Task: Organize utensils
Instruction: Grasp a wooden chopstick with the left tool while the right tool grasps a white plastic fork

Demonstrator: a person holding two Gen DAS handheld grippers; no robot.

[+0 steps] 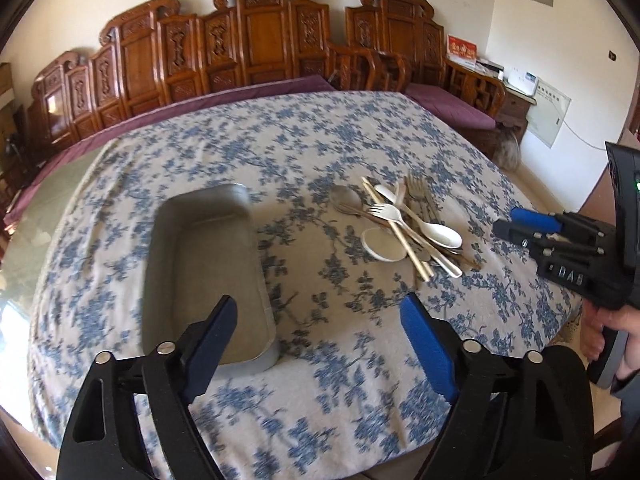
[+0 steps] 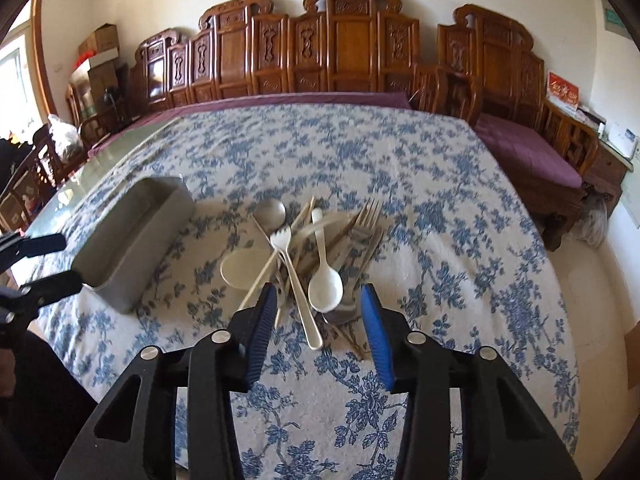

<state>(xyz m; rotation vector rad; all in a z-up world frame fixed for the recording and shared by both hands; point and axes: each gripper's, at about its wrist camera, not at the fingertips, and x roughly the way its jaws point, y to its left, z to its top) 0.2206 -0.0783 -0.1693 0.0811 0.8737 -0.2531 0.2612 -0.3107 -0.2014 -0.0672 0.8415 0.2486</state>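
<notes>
1. The right gripper (image 2: 320, 312) is wide open and holds nothing. It hangs just over the near end of the pile (image 2: 312, 256).
2. The left gripper (image 1: 320, 320) is wide open too, with nothing in it, near the tray (image 1: 208, 264).
3. The forks, spoons and chopsticks lie crossed on top of each other. A grab could catch two at once, or flick one away.
4. The cloth (image 2: 440, 240) is soft. Fingers pushed down might snag it and drag the whole pile.
5. The tray has nothing in it and sits just beside the pile.
</notes>
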